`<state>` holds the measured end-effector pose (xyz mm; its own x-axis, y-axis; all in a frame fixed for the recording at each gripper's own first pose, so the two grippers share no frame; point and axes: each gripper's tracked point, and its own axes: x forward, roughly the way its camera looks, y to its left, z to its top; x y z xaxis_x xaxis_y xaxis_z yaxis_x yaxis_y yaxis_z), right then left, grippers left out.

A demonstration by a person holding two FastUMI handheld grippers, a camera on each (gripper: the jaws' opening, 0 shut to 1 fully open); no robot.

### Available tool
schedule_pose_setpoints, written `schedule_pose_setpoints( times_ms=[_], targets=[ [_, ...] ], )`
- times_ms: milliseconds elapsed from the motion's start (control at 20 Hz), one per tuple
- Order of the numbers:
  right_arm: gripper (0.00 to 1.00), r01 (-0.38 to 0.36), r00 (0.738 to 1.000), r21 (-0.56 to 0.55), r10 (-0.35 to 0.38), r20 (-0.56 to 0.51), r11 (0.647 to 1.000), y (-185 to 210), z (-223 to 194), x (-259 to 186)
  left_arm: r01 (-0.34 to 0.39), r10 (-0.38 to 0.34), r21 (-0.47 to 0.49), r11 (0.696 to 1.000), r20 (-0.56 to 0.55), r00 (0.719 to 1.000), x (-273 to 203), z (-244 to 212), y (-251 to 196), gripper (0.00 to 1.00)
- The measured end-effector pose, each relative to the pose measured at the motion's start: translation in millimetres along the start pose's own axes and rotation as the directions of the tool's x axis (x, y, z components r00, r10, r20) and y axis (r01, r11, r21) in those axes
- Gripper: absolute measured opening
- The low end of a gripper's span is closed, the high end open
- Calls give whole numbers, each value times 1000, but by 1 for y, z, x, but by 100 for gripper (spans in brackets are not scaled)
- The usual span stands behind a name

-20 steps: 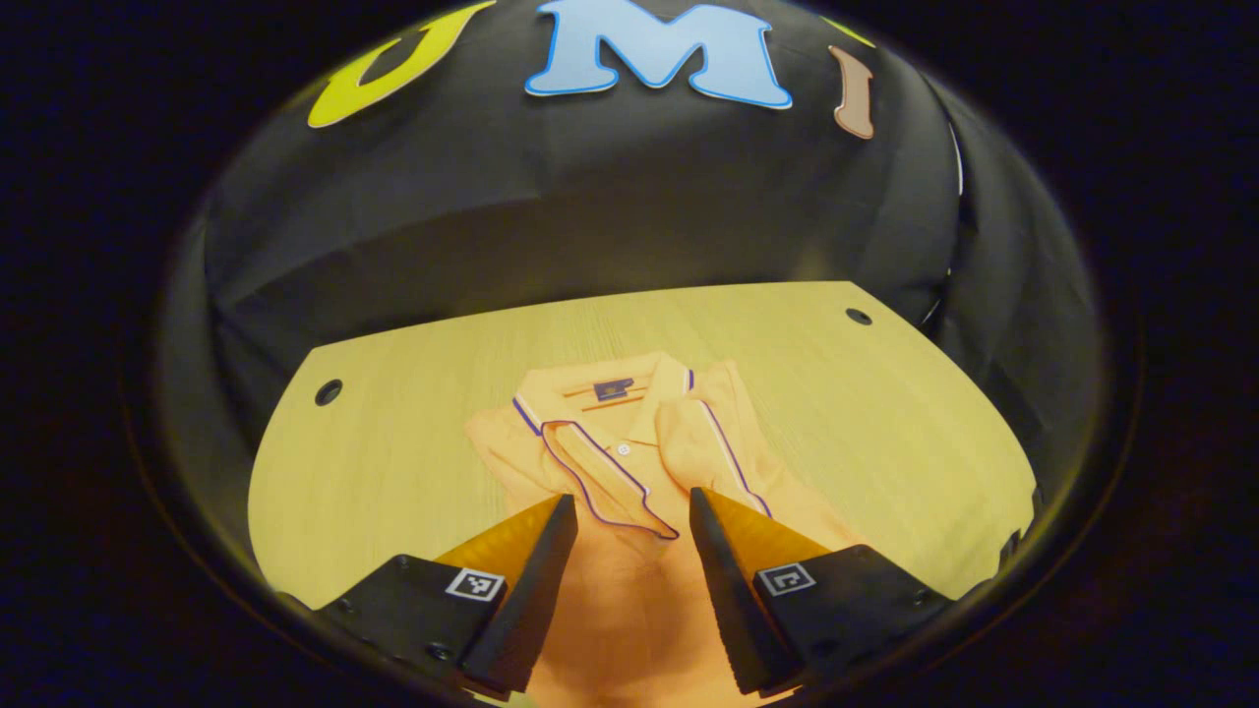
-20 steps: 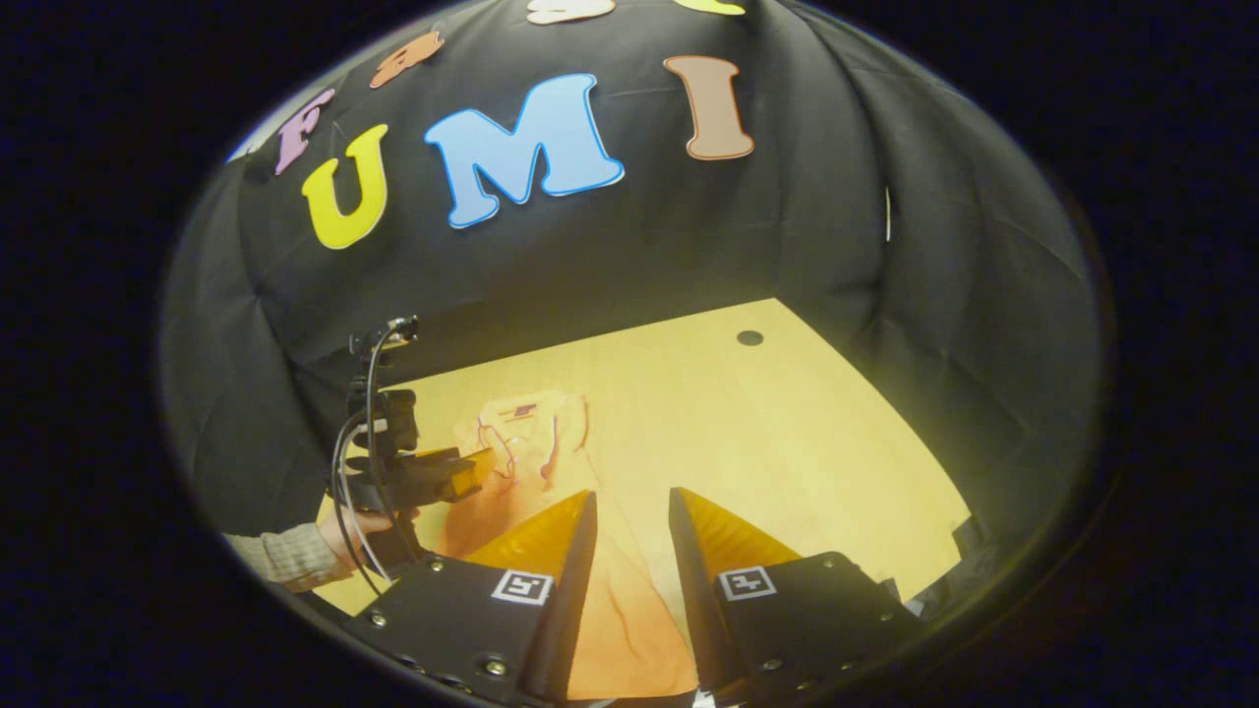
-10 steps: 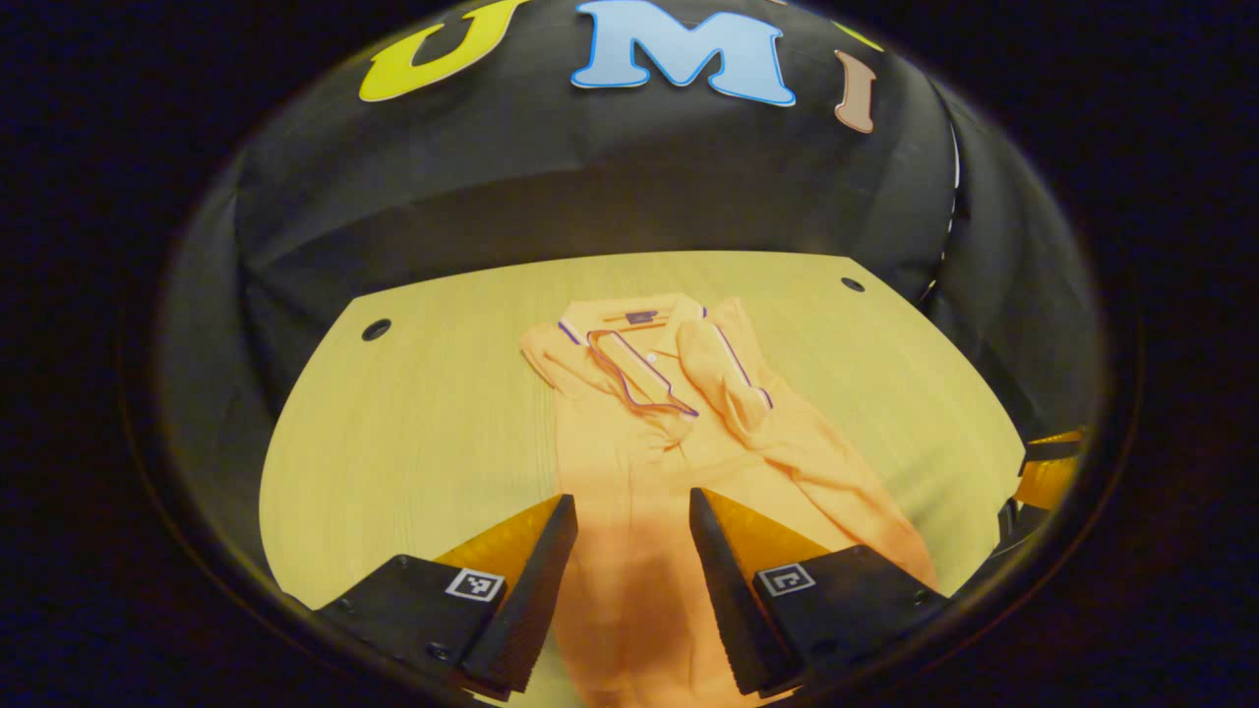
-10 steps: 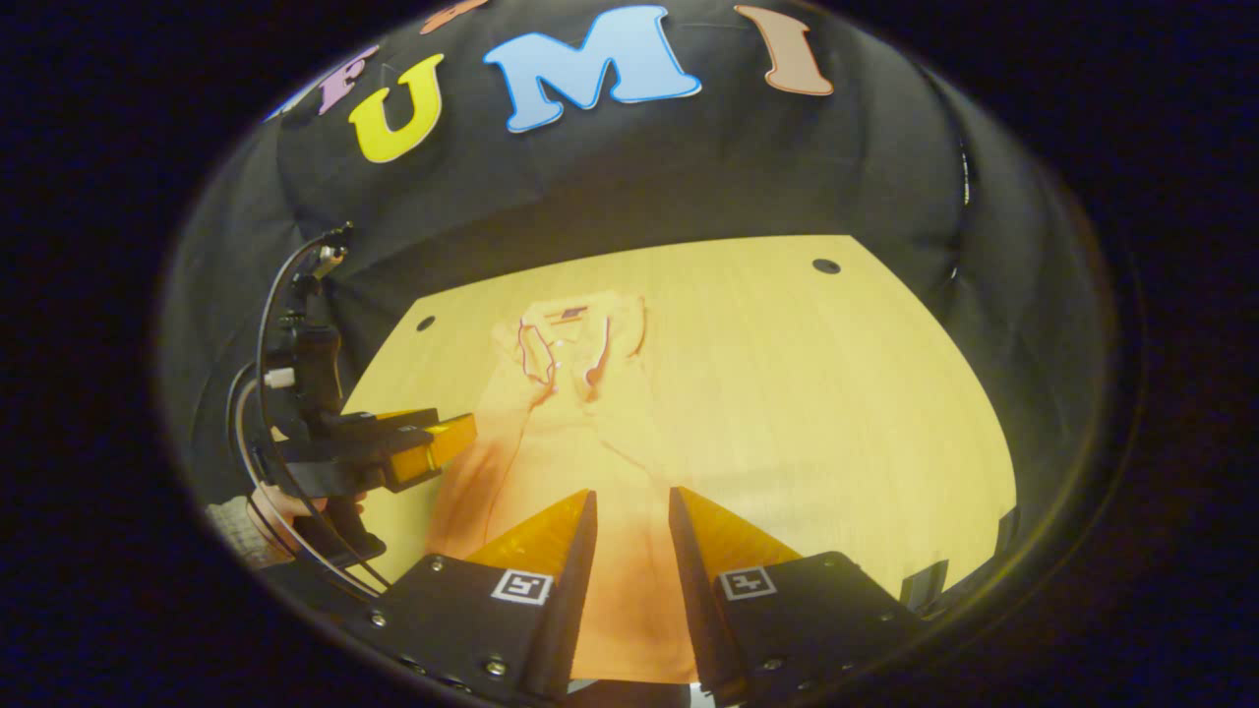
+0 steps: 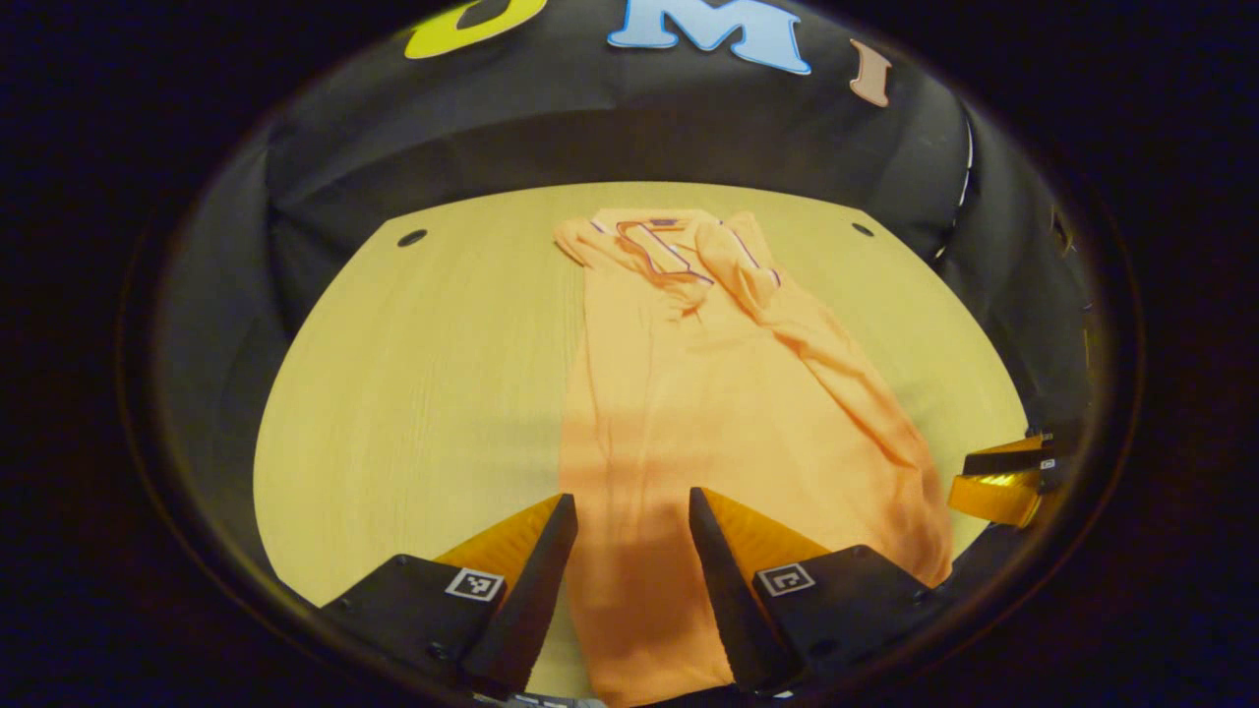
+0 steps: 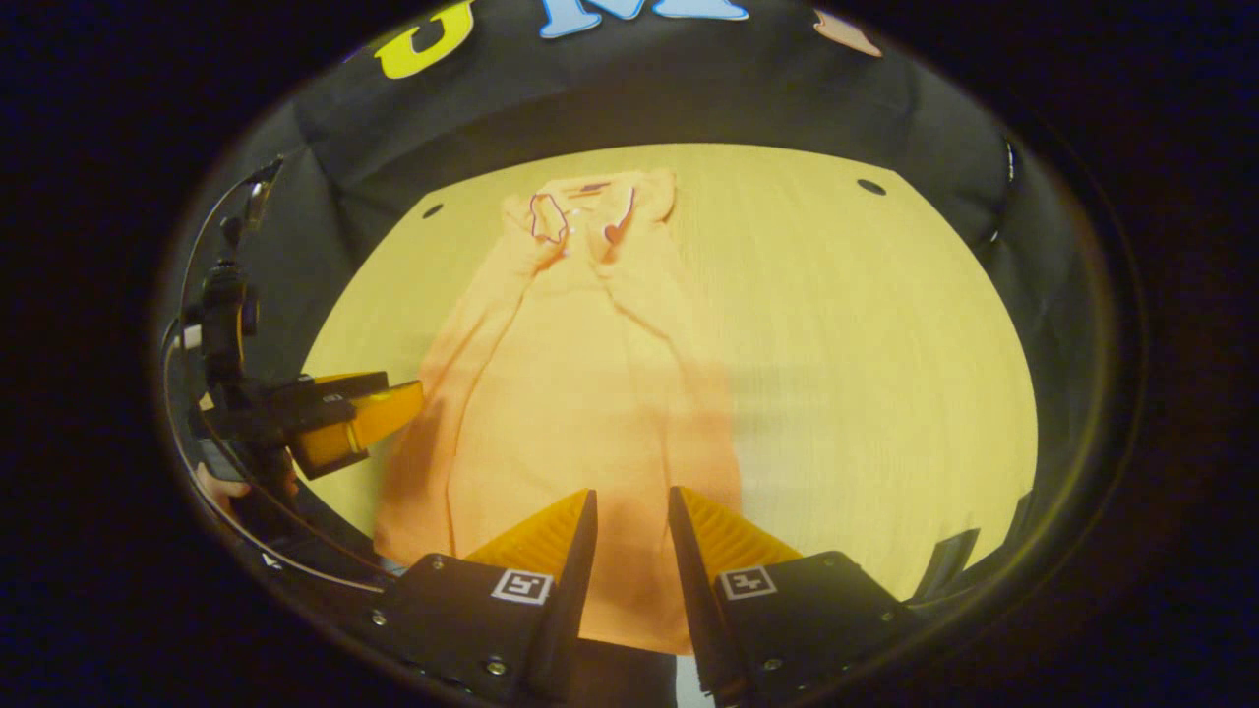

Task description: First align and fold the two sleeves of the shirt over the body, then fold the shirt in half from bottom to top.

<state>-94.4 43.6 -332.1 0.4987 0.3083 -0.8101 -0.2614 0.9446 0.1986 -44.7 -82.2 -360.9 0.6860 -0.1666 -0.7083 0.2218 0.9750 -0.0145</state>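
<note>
The wooden bench point(image 5: 413, 393) carries an orange shirt point(image 5: 708, 393) laid lengthwise down its middle, collar point(image 5: 654, 231) toward the far edge and hem point(image 6: 551, 560) at the near edge. Both sleeves point(image 5: 787, 315) already lie folded in over the body, meeting just below the collar, so the first stage looks done. The bottom-to-top fold is still left: the shirt lies at full length.

The left gripper point(image 5: 625, 536) hangs over the hem end with its fingers spread, fabric visible between them but nothing pinched. The right gripper point(image 6: 629, 536) hovers over the hem near the shirt's right side, fingers parted by a narrower gap, likewise holding nothing. Whether either touches the cloth I cannot tell.
</note>
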Motion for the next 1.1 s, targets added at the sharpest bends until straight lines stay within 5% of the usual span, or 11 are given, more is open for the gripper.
schedule_pose_setpoints(
  times_ms=[500,950,1100],
  targets=[
    [47,30,983,-31,-35,-182,999,-7,-53,10,-17,19,9,1000,-219,975,-17,-80,-4,75],
    [48,75,955,-27,-80,-286,997,-20,-78,16,-48,57,37,998,-333,941,-14,-99,-4,77],
    [56,85,951,-24,-89,-297,996,-20,-77,18,-50,53,20,999,-370,928,-14,-98,-1,77]
  ],
)
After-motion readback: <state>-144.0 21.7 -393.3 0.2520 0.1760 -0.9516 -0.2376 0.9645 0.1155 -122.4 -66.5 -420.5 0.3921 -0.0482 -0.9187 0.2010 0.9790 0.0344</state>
